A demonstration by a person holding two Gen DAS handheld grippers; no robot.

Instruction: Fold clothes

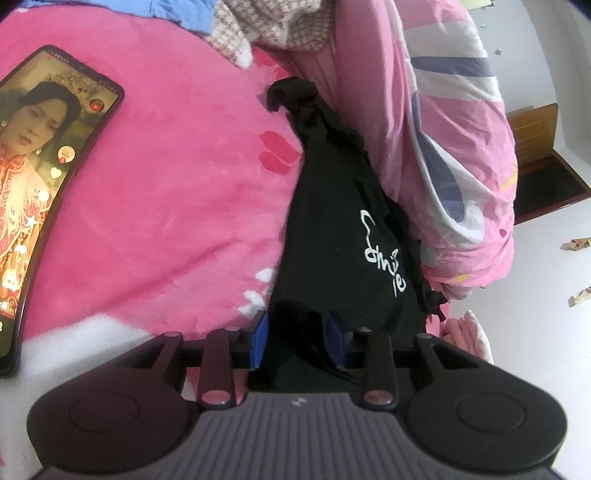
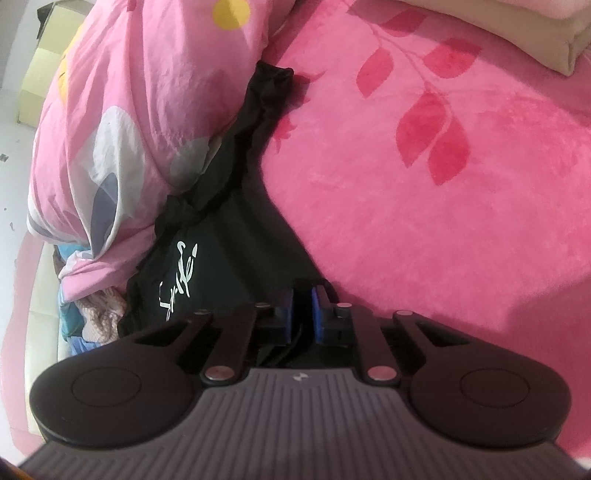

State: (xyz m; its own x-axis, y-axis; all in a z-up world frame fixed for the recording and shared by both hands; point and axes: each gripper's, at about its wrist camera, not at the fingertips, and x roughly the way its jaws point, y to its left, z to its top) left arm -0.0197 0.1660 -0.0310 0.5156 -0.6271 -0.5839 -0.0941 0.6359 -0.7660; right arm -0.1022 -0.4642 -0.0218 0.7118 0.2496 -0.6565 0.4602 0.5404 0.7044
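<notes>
A black garment (image 1: 332, 221) with white script lettering lies stretched along a pink fleece bed cover (image 1: 166, 184), against a rolled pink quilt. In the left wrist view my left gripper (image 1: 297, 341) has a bunched end of the black cloth between its blue pads (image 1: 258, 341), which press on it from both sides. In the right wrist view the same black garment (image 2: 229, 236) runs away from me, and my right gripper (image 2: 301, 312) is shut on its near end, the blue pads (image 2: 317, 310) almost touching. The far end of the garment is crumpled.
A phone (image 1: 44, 192) with a lit screen lies on the cover at the left. The pink patterned quilt (image 1: 443, 147) is piled beside the garment. A checked cloth (image 1: 266, 33) and blue fabric lie at the far side. A beige pillow (image 2: 517, 33) sits top right.
</notes>
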